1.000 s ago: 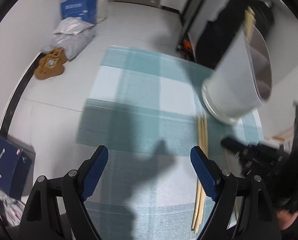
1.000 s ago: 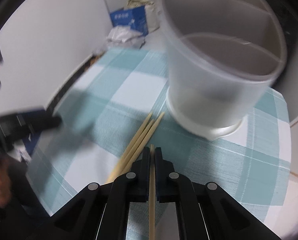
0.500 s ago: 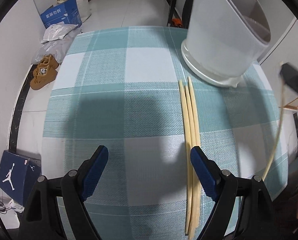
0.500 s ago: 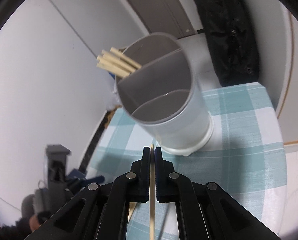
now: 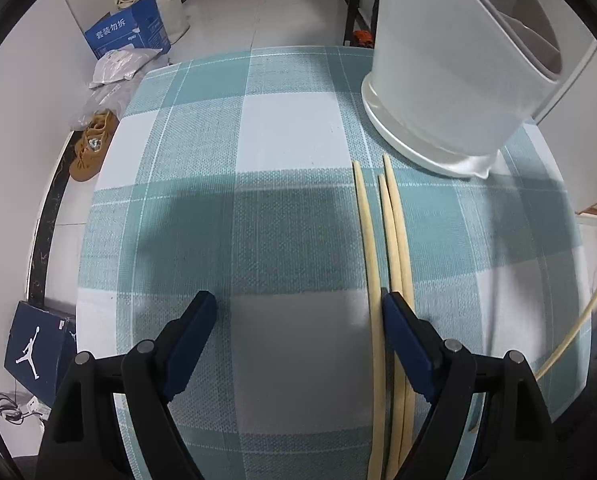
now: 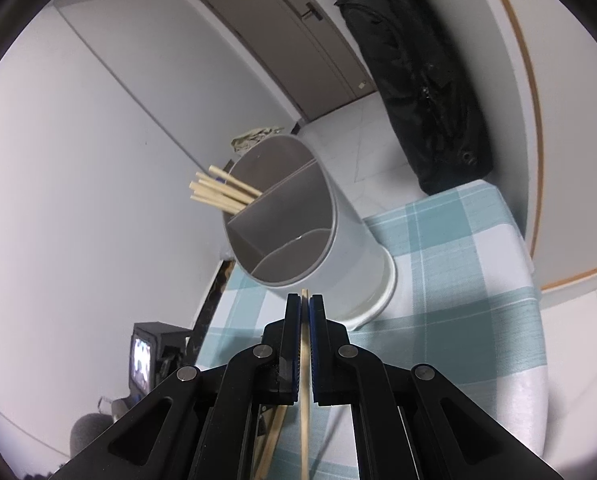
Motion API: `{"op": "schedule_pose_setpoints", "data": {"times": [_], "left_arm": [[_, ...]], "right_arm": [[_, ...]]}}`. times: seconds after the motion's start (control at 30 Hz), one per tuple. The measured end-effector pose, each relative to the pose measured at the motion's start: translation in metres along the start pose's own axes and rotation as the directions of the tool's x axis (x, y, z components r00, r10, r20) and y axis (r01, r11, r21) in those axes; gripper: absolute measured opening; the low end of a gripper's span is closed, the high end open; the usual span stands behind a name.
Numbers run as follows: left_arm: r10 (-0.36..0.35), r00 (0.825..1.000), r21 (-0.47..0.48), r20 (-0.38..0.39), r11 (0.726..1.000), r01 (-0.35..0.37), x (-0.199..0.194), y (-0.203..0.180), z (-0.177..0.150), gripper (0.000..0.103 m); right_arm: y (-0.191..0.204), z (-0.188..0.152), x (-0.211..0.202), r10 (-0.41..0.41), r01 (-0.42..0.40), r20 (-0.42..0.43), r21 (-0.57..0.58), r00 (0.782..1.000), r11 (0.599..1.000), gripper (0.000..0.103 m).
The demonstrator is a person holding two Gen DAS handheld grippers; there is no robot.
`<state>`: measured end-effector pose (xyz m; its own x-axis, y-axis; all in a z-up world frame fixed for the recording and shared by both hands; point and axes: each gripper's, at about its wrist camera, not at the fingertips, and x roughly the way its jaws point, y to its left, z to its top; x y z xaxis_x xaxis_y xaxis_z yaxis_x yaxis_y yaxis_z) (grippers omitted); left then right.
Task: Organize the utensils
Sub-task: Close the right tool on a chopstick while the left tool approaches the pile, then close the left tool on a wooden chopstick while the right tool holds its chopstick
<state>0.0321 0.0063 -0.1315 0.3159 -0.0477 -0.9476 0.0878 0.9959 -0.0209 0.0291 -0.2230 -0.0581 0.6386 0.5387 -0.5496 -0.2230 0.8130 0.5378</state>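
Observation:
My left gripper [image 5: 296,312] is open, low over the checked tablecloth [image 5: 258,220]. Three wooden chopsticks [image 5: 390,240] lie side by side on the cloth, running beside its right finger [image 5: 404,340]. The white divided holder [image 5: 450,80] stands at the far right. My right gripper [image 6: 305,302] is shut on one chopstick [image 6: 305,400] and holds it in the air in front of the holder [image 6: 318,236]. Several chopsticks [image 6: 222,194] stick out of the holder's far compartment. The held chopstick also shows at the right edge of the left wrist view [image 5: 574,320].
A blue carton [image 5: 128,34], plastic bags [image 5: 118,68] and brown shoes [image 5: 92,146] lie on the floor to the left of the table. A dark shoebox [image 5: 38,344] sits at the lower left. A black bag [image 6: 422,80] hangs against the wall behind the table.
My right gripper has risen from the cloth with the chopstick and now faces the holder from above. My left gripper has moved closer to the three chopsticks on the cloth.

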Motion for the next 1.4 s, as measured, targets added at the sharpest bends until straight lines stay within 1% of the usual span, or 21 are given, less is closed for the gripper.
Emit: {"op": "schedule_pose_setpoints", "data": {"times": [0.13,0.27,0.53,0.6,0.67,0.7,0.77,0.8,0.87,0.9,0.93,1.0,1.17,1.27,1.4], "left_arm": [[0.001,1.0,0.001,-0.012,1.0,-0.001,0.004,-0.003,0.01,0.081],[0.006,1.0,-0.023,-0.024,1.0,-0.006,0.009,-0.002,0.019,0.081],[0.006,1.0,-0.015,0.013,1.0,-0.006,0.012,-0.005,0.024,0.081],[0.004,1.0,-0.014,0.028,1.0,-0.004,0.01,-0.005,0.024,0.075],[0.001,0.999,-0.01,0.042,1.0,-0.001,0.007,-0.006,0.026,0.057],[-0.003,0.999,-0.004,0.046,1.0,0.003,0.006,-0.007,0.026,0.052],[-0.014,0.998,0.004,0.053,1.0,0.014,0.004,-0.007,0.029,0.029],[-0.019,0.998,0.007,0.055,1.0,0.019,0.004,-0.009,0.029,0.025],[-0.026,0.998,0.01,0.057,1.0,0.026,0.004,-0.009,0.031,0.011],[-0.037,0.998,0.01,0.056,0.999,0.037,0.004,-0.009,0.031,0.006],[-0.046,0.997,0.008,0.054,0.999,0.046,0.004,-0.008,0.031,0.004],[-0.059,0.997,-0.003,0.054,0.998,0.059,0.003,-0.006,0.032,0.003],[-0.091,0.994,-0.047,0.054,0.994,0.094,0.001,0.002,0.03,0.003],[-0.098,0.992,-0.063,0.079,0.993,0.103,-0.004,0.005,0.029,0.003],[-0.121,0.985,-0.069,0.126,0.989,0.13,-0.015,0.008,0.028,0.003]], "right_arm": [[-0.006,0.001,-0.001,0.0,0.0,-0.003,0.015,1.0,1.0,0.003],[-0.011,0.002,-0.002,0.001,0.0,-0.005,0.025,1.0,1.0,0.003],[-0.02,0.004,-0.003,0.004,-0.003,-0.01,0.037,1.0,0.999,0.003],[-0.021,0.005,-0.002,0.009,-0.009,-0.013,0.043,1.0,0.999,0.003],[-0.022,0.005,-0.003,0.01,-0.009,-0.012,0.045,1.0,0.999,0.003],[-0.023,0.005,-0.003,0.012,-0.012,-0.012,0.048,1.0,0.999,0.003],[-0.023,0.006,-0.002,0.017,-0.017,-0.014,0.053,1.0,0.998,0.003],[-0.023,0.006,-0.002,0.018,-0.017,-0.015,0.054,1.0,0.998,0.003],[-0.023,0.006,-0.001,0.018,-0.017,-0.019,0.054,1.0,0.998,0.003],[-0.024,0.006,0.0,0.016,-0.015,-0.021,0.054,1.0,0.998,0.003],[-0.024,0.006,0.0,0.013,-0.012,-0.024,0.054,1.0,0.998,0.003],[-0.024,0.006,0.001,0.009,-0.008,-0.025,0.056,1.0,0.998,0.003],[-0.023,0.007,0.001,-0.001,0.002,-0.017,0.054,1.0,0.999,0.003],[-0.019,0.006,0.002,-0.003,0.003,-0.01,0.049,1.0,0.999,0.003],[-0.013,0.003,0.003,-0.006,0.006,-0.006,0.029,1.0,1.0,0.003]]}}
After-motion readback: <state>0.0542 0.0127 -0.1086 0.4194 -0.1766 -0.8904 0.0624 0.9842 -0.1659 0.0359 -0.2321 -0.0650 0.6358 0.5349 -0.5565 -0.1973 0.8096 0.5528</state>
